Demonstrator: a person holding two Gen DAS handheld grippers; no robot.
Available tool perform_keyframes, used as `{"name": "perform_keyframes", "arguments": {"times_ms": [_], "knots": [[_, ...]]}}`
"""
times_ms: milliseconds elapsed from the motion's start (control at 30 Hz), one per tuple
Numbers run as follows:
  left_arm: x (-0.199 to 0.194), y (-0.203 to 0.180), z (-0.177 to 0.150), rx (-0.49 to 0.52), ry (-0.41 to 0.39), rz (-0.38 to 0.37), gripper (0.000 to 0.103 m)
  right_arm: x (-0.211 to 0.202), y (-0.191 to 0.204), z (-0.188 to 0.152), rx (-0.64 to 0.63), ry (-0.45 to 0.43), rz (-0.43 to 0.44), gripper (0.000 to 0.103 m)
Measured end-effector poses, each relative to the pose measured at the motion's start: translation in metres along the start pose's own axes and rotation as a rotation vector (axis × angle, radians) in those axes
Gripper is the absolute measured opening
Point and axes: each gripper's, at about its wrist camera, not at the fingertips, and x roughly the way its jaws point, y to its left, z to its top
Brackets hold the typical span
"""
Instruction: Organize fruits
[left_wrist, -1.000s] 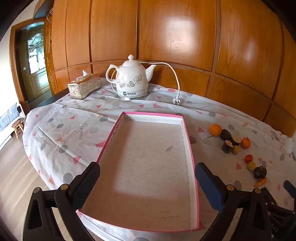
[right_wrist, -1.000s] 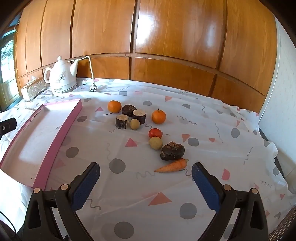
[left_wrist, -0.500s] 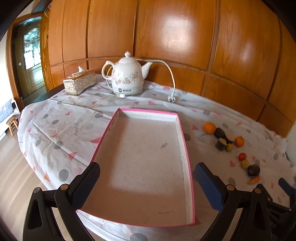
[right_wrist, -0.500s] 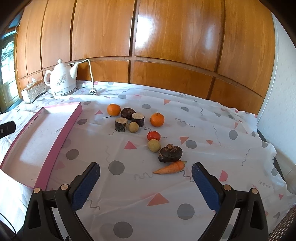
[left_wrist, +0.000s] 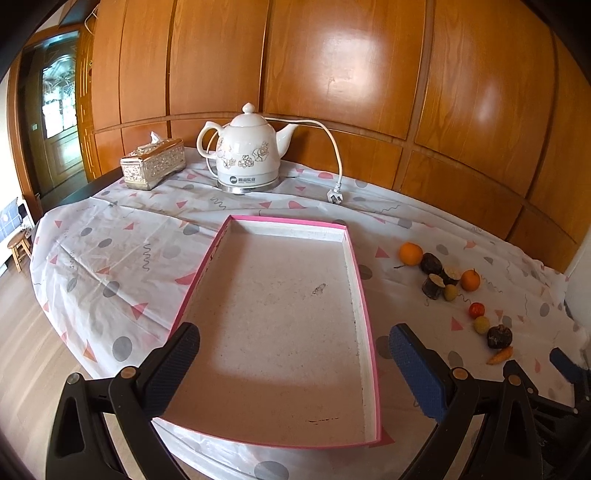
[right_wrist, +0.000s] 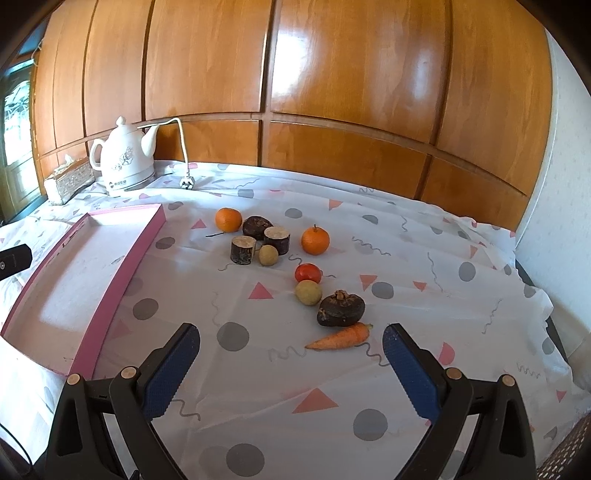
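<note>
Left gripper (left_wrist: 291, 354) hovers with its jaws spread wide and empty over the near end of the pink-rimmed tray (left_wrist: 364, 295), whose near corners its fingers partly hide. Ahead sit a white kettle (left_wrist: 245, 151) and a tissue box (left_wrist: 153, 168). Far to its right the fruits (left_wrist: 448, 280) look small and hard to name.

Right gripper (right_wrist: 291, 352) is likewise wide and empty. Just ahead lies a carrot (right_wrist: 340, 338), touching a dark, wrinkled fruit (right_wrist: 341, 308). Beyond come a yellowish ball (right_wrist: 308, 292), a tomato (right_wrist: 307, 273), two oranges (right_wrist: 315, 240) and dark log-like pieces (right_wrist: 243, 249). To its left the tray (right_wrist: 122, 266) is cut off by the frame edge.
</note>
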Motion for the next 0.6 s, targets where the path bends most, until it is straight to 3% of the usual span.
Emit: {"name": "perform_keyframes", "arguments": {"times_ms": [167, 600], "knots": [[-0.001, -0.003, 0.0, 0.013, -0.003, -0.013, 0.103, 0.0, 0.006, -0.001, -0.024, 0.003, 0.015, 0.101], [0.003, -0.007, -0.001, 0.014, 0.002, -0.059, 0.103, 0.008, -0.042, -0.002, 0.126, 0.049, -0.023, 0.101]]}}
